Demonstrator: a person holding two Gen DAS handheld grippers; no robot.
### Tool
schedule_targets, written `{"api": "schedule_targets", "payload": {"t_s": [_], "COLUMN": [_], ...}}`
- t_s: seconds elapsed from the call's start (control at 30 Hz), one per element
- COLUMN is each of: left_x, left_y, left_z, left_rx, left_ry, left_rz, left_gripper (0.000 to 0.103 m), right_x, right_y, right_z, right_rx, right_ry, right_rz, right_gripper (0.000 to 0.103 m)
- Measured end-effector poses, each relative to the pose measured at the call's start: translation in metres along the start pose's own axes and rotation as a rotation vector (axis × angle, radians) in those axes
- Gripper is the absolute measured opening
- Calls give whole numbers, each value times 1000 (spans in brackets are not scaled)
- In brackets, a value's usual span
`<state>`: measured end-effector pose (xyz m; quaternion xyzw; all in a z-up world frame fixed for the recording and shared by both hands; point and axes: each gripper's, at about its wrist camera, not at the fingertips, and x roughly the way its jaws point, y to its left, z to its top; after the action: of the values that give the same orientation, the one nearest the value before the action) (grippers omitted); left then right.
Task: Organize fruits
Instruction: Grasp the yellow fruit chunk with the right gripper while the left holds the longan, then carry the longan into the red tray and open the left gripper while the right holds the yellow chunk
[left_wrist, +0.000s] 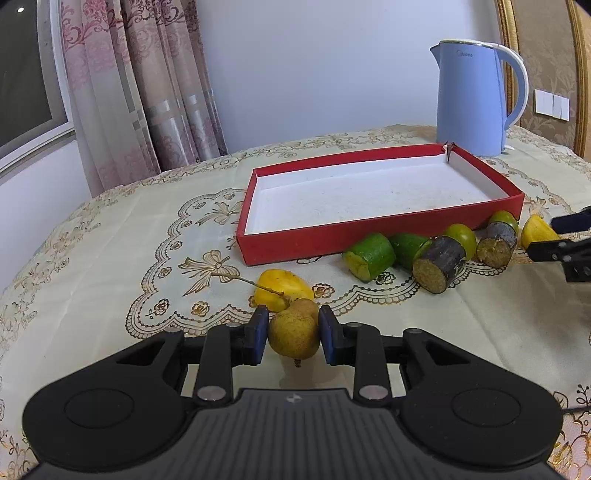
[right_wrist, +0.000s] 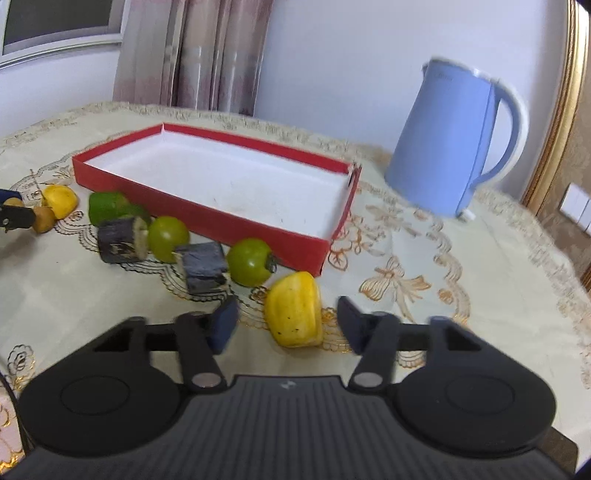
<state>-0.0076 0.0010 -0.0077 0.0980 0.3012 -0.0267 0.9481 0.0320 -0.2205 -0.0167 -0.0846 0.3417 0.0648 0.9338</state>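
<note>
Clothed table (left_wrist: 110, 229): box (left_wrist: 295, 247), kettle (left_wrist: 476, 99), fruits (left_wrist: 369, 254).

Matte black plastic on both my grippers, blue pads up front.

My left gripper (left_wrist: 293, 338) and right gripper (right_wrist: 288, 323) each have ribbed bodies, two round side discs, silver pivot screws, a small white logo, and dark blue rubbery fingertips (left_wrist: 259, 334).

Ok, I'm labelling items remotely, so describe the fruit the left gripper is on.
Start at the red tray in front of the blue kettle. Nearest the camera, between the left gripper pads, sits a small pear. Unlike the bright yellow fruit behind it, it is brownish and speckled.
</note>
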Motion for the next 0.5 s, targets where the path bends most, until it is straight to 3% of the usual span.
{"api": "schedule_targets", "payload": {"t_s": [0.17,0.23,0.5], "left_x": [-1,0,0], "left_y": [-1,-1,1], "left_z": [1,1,3], "left_rx": [6,3,-9], "left_ry": [-4,-4,-6], "left_rz": [-3,-3,-7], "left_gripper": [29,29,29], "right_x": [11,10,2], "right_y": [-8,-9,-6], "right_z": [4,5,2], "right_rx": [9,11,25], "right_ry": [21,22,-4], "right_rz": [25,45,9], "right_gripper": [40,34,33]}}
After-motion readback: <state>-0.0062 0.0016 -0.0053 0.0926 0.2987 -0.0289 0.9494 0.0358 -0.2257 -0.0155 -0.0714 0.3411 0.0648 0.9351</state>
